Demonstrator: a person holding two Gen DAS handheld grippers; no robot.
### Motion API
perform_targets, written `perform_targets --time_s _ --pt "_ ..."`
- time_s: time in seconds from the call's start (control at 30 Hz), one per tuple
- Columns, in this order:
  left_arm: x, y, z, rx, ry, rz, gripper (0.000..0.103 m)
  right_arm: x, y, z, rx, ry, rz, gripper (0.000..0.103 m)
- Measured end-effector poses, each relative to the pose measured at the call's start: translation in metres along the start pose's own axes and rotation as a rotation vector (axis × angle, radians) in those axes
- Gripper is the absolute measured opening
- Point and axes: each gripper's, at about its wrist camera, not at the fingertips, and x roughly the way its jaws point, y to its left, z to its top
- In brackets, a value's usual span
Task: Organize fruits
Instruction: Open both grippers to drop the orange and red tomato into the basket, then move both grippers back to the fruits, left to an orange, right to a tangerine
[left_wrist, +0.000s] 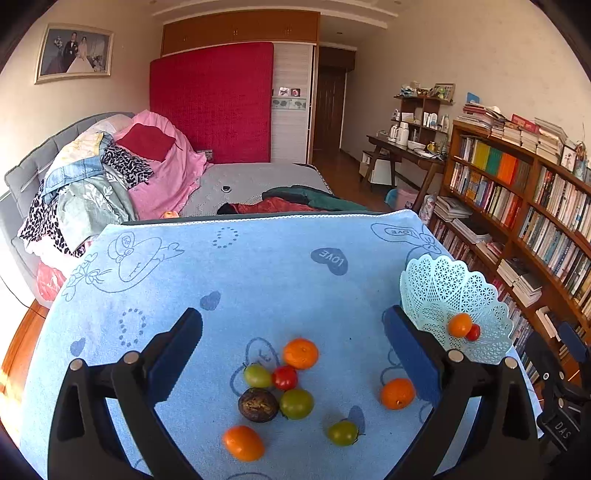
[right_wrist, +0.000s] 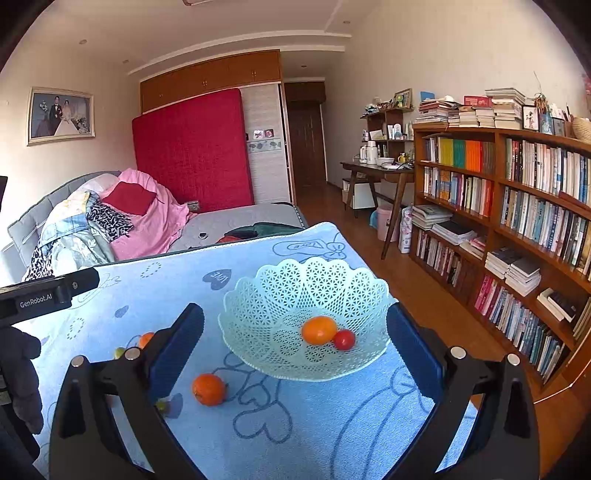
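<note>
Fruits are lying on the blue cloth (left_wrist: 258, 266) over the bench. I am seeing a bunch in the middle: an orange (left_wrist: 300, 353), a red tomato (left_wrist: 284, 377), green tomatoes and a brown nut (left_wrist: 258, 404). My left tool (left_wrist: 293, 354) is hanging wide open above them, holding nothing. My right tool (right_wrist: 295, 350) is wide open too, facing the lacy basket (right_wrist: 306, 291) near the bench's right edge. An orange fruit (right_wrist: 319, 329) and a red one (right_wrist: 344, 339) are sitting inside.
</note>
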Motion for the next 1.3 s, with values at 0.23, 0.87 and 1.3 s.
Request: perform_targets --time_s 0.23,0.87,1.3 --pt "-0.009 0.033 -0.011 -0.03 0.016 0.059 0.098 -0.001 0.019 -0.012 -0.007 0.047 0.047 0.101" --pt "0.013 0.069 -0.072 -0.069 0.155 0.124 0.098 0.014 0.046 -0.047 -0.015 0.165 0.09 0.101" --pt "0.04 0.063 -0.103 -0.044 0.239 0.128 0.098 0.033 0.05 -0.065 -0.028 0.235 0.1 0.101"
